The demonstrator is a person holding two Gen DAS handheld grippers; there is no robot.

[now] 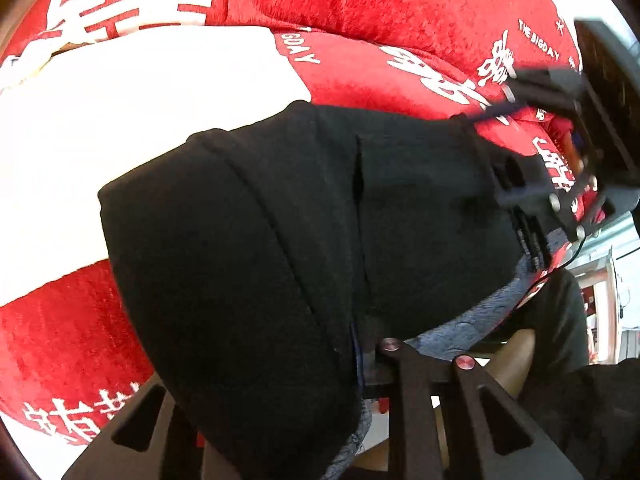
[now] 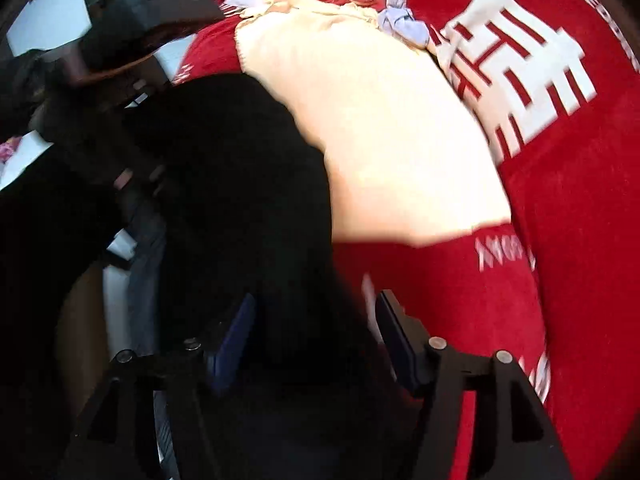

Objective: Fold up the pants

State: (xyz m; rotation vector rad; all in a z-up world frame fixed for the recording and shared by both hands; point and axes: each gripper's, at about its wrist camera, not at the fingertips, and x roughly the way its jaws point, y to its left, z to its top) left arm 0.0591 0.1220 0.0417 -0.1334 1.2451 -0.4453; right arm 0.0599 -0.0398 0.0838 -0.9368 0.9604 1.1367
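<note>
Black pants (image 1: 280, 220) lie bunched on a red blanket (image 1: 400, 12), their edge pinched between the closed fingers of the left gripper (image 1: 370, 354). Dark cloth sits between the right gripper (image 2: 316, 344) fingers, which stand apart without pressing it.

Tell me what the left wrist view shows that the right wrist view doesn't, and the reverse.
Only the left wrist view: the left gripper shut on the black pants, their grey lining showing at the edge, and the right gripper seen from outside.

Only the right wrist view: the right gripper's jaws standing apart with black cloth between them, a cream cloth, and a pale lilac garment beyond it.

Both: the black pants lying on the red bedspread with white lettering.
</note>
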